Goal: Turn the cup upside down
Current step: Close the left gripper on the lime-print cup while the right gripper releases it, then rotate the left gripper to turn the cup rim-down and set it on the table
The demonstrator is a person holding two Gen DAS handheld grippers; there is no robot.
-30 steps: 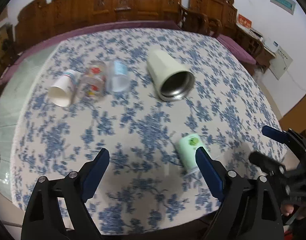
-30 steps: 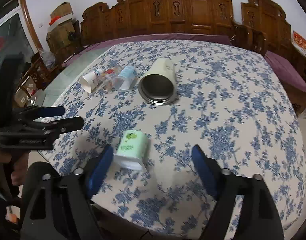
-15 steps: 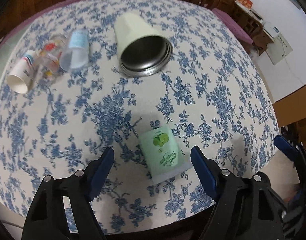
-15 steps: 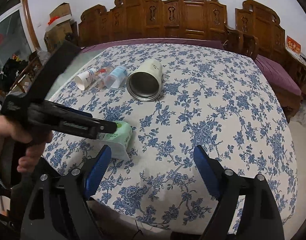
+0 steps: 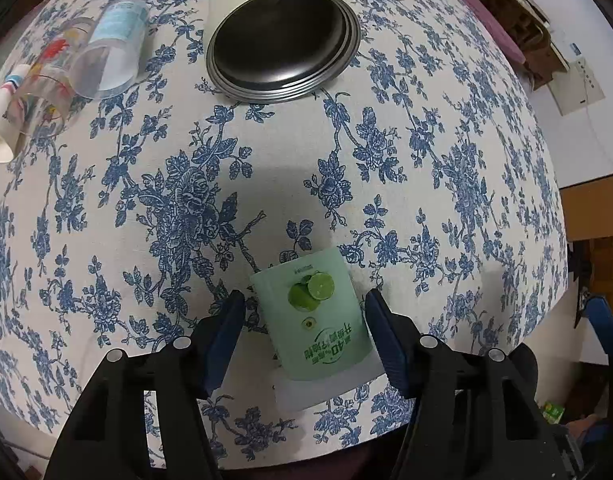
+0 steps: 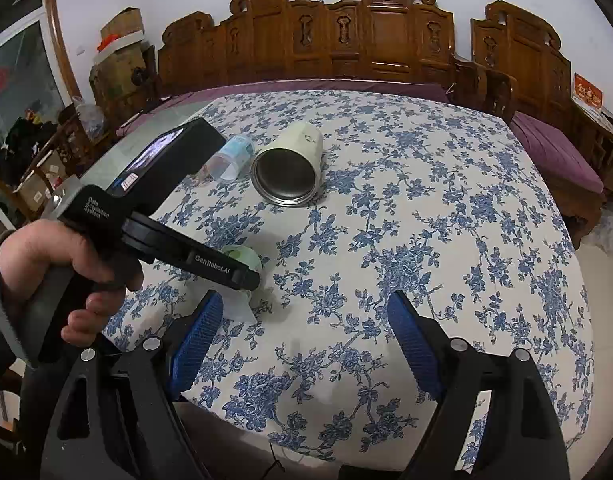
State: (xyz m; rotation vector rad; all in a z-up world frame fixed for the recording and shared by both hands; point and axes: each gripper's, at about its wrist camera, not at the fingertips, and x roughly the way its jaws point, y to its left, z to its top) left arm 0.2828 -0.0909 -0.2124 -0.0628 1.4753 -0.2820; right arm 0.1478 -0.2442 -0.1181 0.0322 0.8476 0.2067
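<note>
**tablewatcher:** so where's the cup right now?

**umi_fan:** The green cup, the one with the lime picture, is lying on its side near the front edge of the table, on the blue floral cloth. Its wide end points at the camera. The left gripper sits right over it, one blue pad on each side of the cup.

**tablewatcher:** clamped on it?

**umi_fan:** Nope. The jaws are spread, with a visible gap between each pad and the cup wall, so nothing is gripped.

**tablewatcher:** and the other one?

**umi_fan:** The right gripper hangs over the near part of the table, jaws wide apart, nothing between them. From its camera you see the left hand wrapped around the left tool's handle, and the tool's body hides most of the green cup.

**tablewatcher:** other stuff?

**umi_fan:** Farther back there's a big cream tumbler on its side, dark mouth facing us. To its left a clear plastic cup, a printed glass and a white paper cup lie in a row, also on their sides.
</note>
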